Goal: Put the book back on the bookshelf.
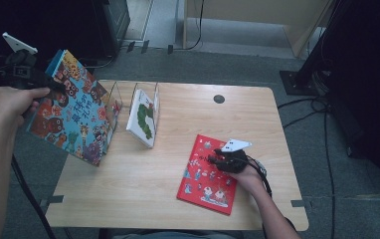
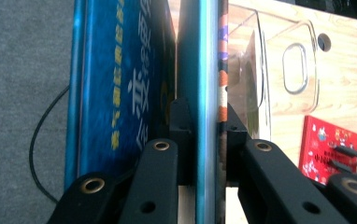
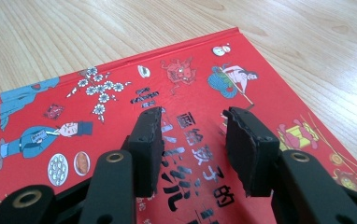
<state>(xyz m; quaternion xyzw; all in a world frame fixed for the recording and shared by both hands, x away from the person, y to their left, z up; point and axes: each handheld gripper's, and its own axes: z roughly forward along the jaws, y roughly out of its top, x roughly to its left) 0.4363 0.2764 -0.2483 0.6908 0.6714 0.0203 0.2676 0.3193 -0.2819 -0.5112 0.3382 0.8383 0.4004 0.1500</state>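
Blue book (image 1: 73, 112) edge clamped in left tongs (image 2: 203, 135); right tongs (image 3: 193, 151) parted, seemingly resting on red book (image 3: 120, 93).

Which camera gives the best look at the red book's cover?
The right gripper view: the red book shows its drawings and lettering up close. The high view shows it whole, flat on the table; the left gripper view catches one corner.

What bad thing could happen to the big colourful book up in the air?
The left gripper pinches the blue book only at one edge, off the table's side, so it might slip and drop. Swinging in, it could knock the clear rack or the caterpillar book.
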